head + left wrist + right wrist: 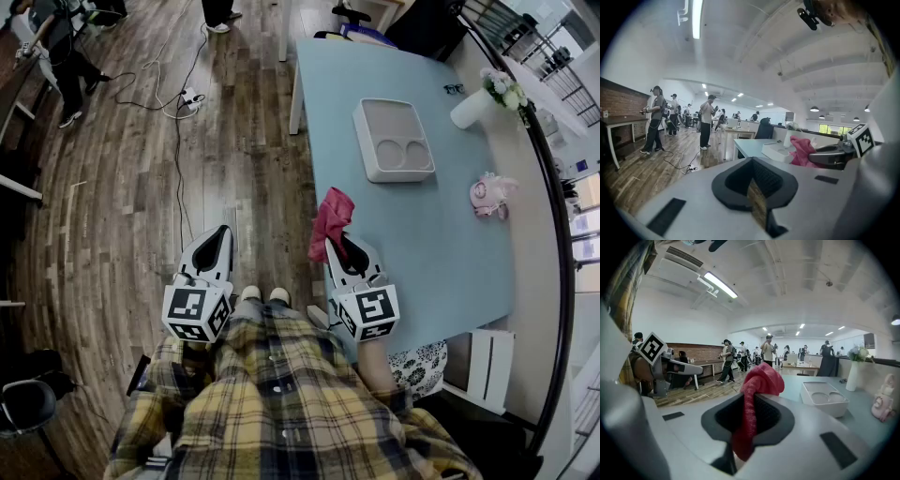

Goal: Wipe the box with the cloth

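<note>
Red it was, the cloth (758,385), and there it sat, pinched tight between the jaws of my right tongs (342,246)! The pads were closed on a fold of it. One bunch stood up past the tips, and a tail drooped back through the jaws toward me. Seen from above, it hung at the near left edge of the pale blue table (422,244); whether it brushed the tabletop I could not tell.

The box (389,117), white and shallow with two round hollows at its near end, lay farther along the table. It was beyond the cloth and a little to the right, well apart from it and from both tongs.

My left tongs (221,234) were out to the left, off the table and over the wooden floor (103,206), jaws pressed together on nothing, about level with the right pair.

Past the box, a white vase (469,108) of flowers stood by the far right edge. A small pink figure (487,195) sat to the right of the cloth, well clear of it.
</note>
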`<state>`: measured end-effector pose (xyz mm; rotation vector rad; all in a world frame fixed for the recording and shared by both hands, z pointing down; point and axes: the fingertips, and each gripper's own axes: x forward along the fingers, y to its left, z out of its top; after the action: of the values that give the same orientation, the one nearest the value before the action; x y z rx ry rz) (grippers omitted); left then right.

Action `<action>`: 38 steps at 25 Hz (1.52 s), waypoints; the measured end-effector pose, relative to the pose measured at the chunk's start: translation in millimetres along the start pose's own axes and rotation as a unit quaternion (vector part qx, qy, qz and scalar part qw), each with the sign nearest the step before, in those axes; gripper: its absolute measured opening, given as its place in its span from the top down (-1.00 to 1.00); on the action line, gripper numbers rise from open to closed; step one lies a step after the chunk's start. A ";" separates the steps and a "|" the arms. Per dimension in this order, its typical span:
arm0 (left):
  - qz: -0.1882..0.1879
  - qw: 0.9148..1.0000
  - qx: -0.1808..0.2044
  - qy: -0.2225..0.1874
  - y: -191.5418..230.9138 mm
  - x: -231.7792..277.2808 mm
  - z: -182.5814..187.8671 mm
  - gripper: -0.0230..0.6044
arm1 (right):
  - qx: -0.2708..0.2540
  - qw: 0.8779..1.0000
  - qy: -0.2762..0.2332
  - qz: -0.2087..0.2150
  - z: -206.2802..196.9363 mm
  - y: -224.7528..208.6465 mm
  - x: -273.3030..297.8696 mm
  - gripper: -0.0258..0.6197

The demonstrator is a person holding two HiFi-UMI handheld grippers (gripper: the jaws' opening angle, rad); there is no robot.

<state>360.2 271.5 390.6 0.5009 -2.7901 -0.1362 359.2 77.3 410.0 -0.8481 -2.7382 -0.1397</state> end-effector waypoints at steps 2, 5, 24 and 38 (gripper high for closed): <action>0.001 1.000 0.001 0.005 -0.6 1.5 -1.9 0.95 | 0.009 1.000 -0.002 0.000 -0.9 -2.4 -1.0 0.75; -0.001 1.000 0.004 0.013 -0.2 5.0 -3.6 0.90 | 0.019 1.000 -0.007 0.003 -2.9 -2.0 0.8 0.75; -0.025 1.000 0.004 0.011 80.6 102.2 26.4 0.55 | 0.050 0.998 -0.003 -0.024 18.7 -27.6 105.8 0.75; -0.074 0.997 -0.009 0.033 202.4 220.9 61.1 0.49 | 0.042 0.996 0.036 -0.063 59.5 -48.3 260.3 0.75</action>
<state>78.2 385.0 423.2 0.6948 -2.6849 -0.1726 112.1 188.3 426.4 -0.6363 -2.7085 -0.0777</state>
